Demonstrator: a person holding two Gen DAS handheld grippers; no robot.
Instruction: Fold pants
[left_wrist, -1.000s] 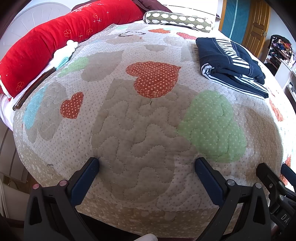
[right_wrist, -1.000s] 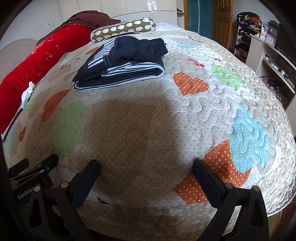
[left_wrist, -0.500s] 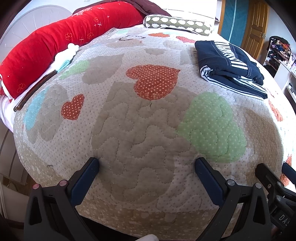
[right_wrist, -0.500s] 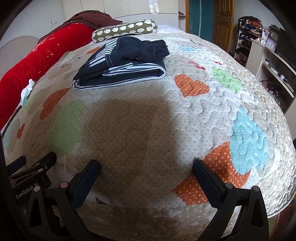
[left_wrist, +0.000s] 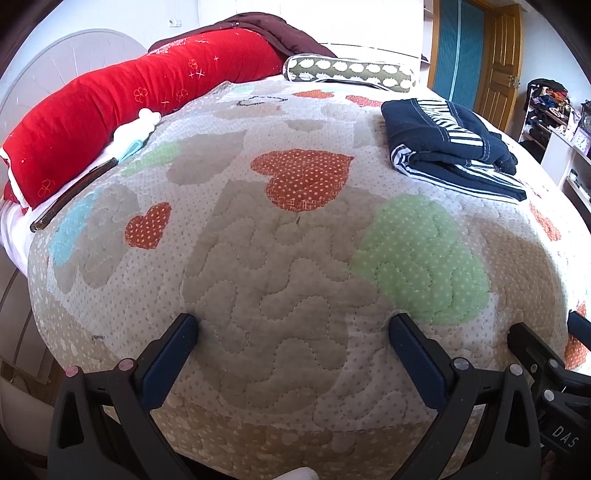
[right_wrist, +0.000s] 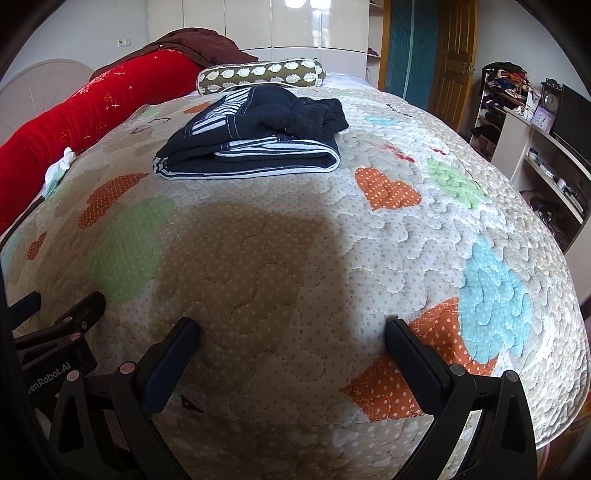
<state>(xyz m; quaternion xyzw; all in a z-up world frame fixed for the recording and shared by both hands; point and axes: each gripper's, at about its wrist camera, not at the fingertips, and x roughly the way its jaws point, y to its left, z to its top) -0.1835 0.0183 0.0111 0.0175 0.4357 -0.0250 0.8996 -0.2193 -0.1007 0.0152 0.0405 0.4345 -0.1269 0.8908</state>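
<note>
Bright, even daylight fills both views. Strong fisheye distortion: the quilt (left_wrist: 295, 258) bulges into a dome and dark vignette fills the corners. Right wrist view: a broad soft shadow (right_wrist: 258, 266) lies over the quilt's near centre, its edge running up to the right. Glare on the glossy wardrobe doors (right_wrist: 295, 22). Focus sharp mid-frame; stitching crisp. The shelves (right_wrist: 535, 122) at the right edge look compressed and slightly soft.

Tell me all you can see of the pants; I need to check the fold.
The pants are dark navy with white-striped trim and pale stitching, apparently soft knit. They lie folded in a flat stack, a crumpled end bunched on top, resting on the quilt near the spotted bolster. Nothing else touches them.
</note>
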